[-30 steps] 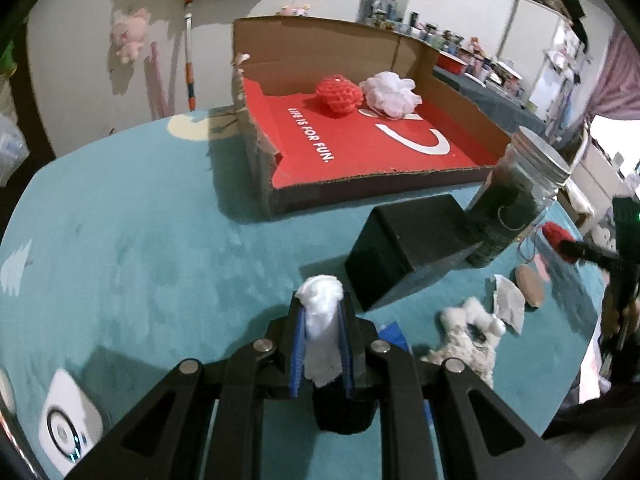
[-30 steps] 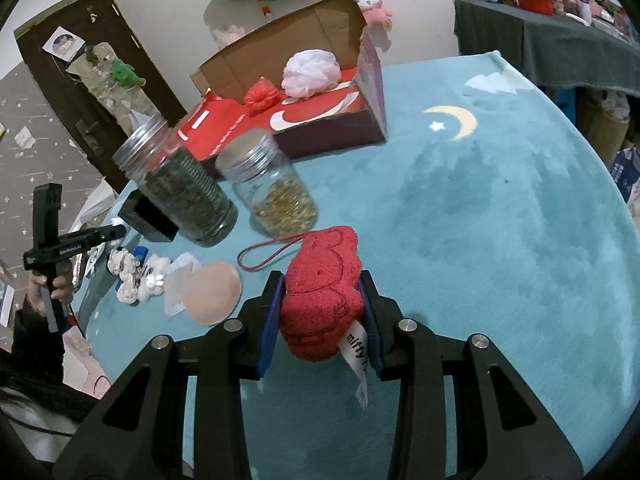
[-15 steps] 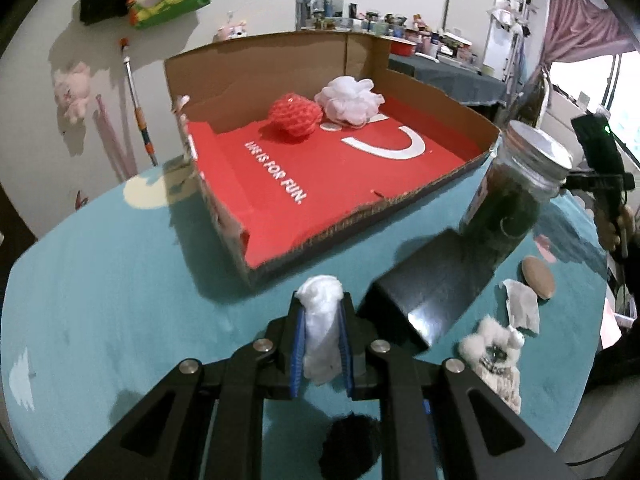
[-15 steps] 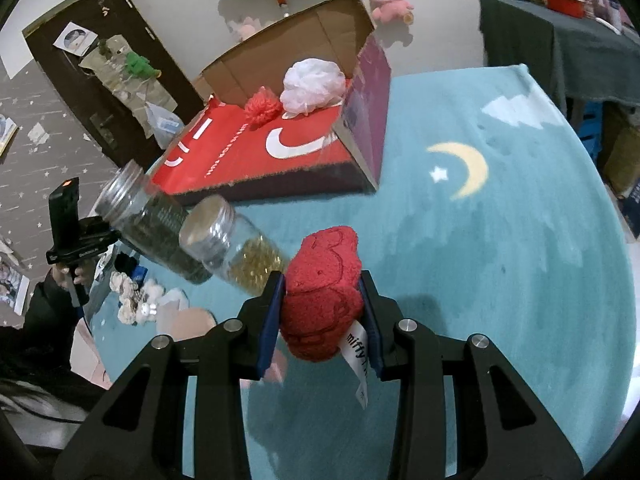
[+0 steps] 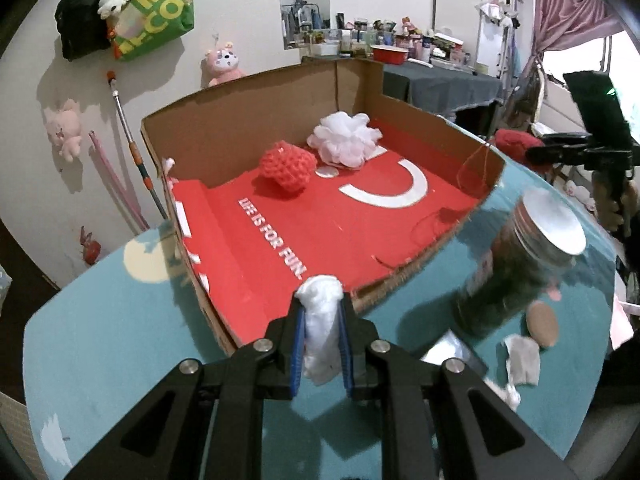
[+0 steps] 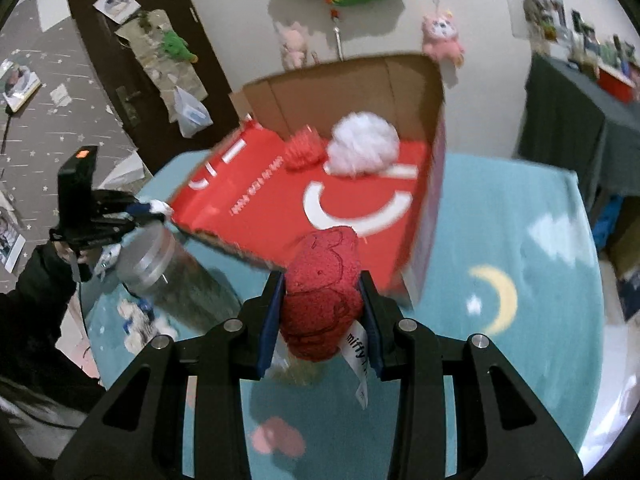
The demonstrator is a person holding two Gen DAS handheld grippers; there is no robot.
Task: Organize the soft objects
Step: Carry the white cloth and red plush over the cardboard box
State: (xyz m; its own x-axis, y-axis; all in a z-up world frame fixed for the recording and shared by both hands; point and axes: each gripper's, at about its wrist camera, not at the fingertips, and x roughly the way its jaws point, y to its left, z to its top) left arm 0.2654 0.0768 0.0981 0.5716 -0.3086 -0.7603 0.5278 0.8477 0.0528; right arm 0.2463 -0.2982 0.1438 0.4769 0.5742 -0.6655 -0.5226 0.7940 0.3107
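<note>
My left gripper [image 5: 320, 312] is shut on a white soft toy [image 5: 320, 332] and holds it just at the near edge of the red cardboard box [image 5: 400, 280]. Inside the box lie a red knitted ball [image 5: 286, 165] and a white pom-pom [image 5: 346, 144]. My right gripper [image 6: 322, 300] is shut on a red plush toy [image 6: 324, 292] with a white label, held above the mat at the box's near edge [image 6: 434, 208]. The red ball [image 6: 304, 148] and the white pom-pom [image 6: 366, 144] also show in the right wrist view.
A dark-filled glass jar [image 5: 516, 272] with a metal lid stands right of the box; it also shows in the right wrist view [image 6: 172, 276]. A tan round pad [image 5: 542, 324], a white scrap [image 5: 520, 360] and a white fluffy toy [image 6: 136, 320] lie on the teal mat [image 5: 100, 340].
Both grippers have risen and moved toward the red box with their toys still held. The box now looms larger in both views.
</note>
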